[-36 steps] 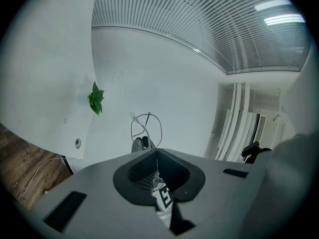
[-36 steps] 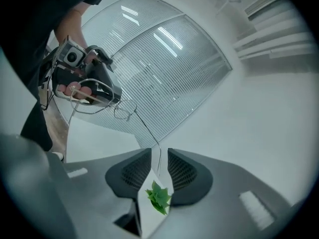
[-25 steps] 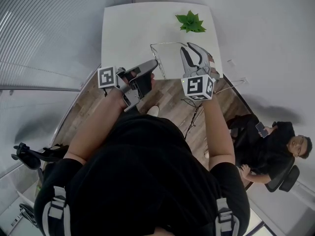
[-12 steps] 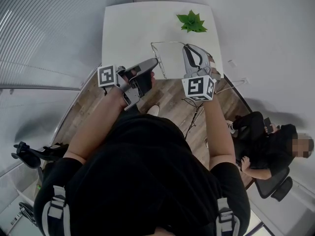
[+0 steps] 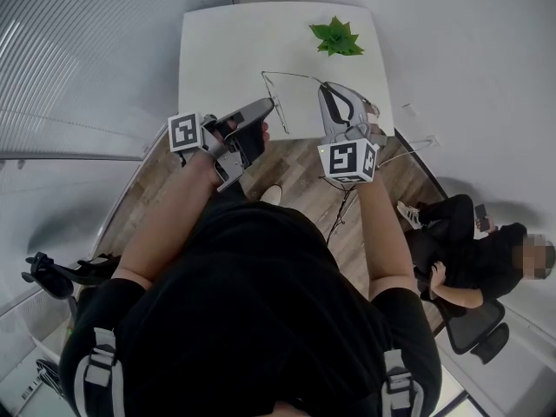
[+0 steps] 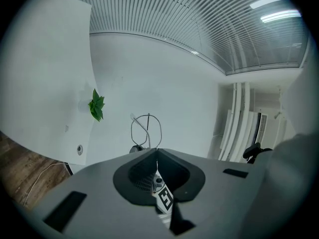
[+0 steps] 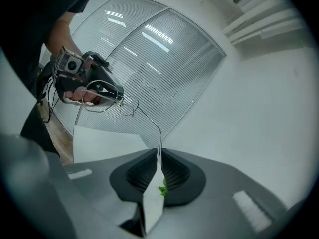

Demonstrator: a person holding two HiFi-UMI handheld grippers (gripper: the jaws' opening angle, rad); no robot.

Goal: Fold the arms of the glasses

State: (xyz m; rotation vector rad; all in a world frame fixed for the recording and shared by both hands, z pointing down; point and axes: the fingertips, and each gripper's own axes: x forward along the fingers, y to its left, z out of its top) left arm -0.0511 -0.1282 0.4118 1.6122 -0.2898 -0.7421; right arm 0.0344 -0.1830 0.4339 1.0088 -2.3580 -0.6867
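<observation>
Now we hold the glasses [image 5: 276, 107] at both ends, up in the air over the near edge of the table [image 5: 226, 50].

Our left gripper [image 5: 265, 109] has its jaws together on the front of the thin wire frame, and one lens loop stands up just past their tips. Our right gripper [image 5: 328, 89] has just been closing its jaws, which now pinch the tip of one arm [image 7: 149, 121]. A plant [image 5: 337, 39] sits near the far right corner, well apart. We judge the frame very light, springy and easy to bend, and its wire smooth enough to slip through the pads. So we would grip gently, brace the front close to where the arm joins it, and swing the arm in along its own arc.
</observation>
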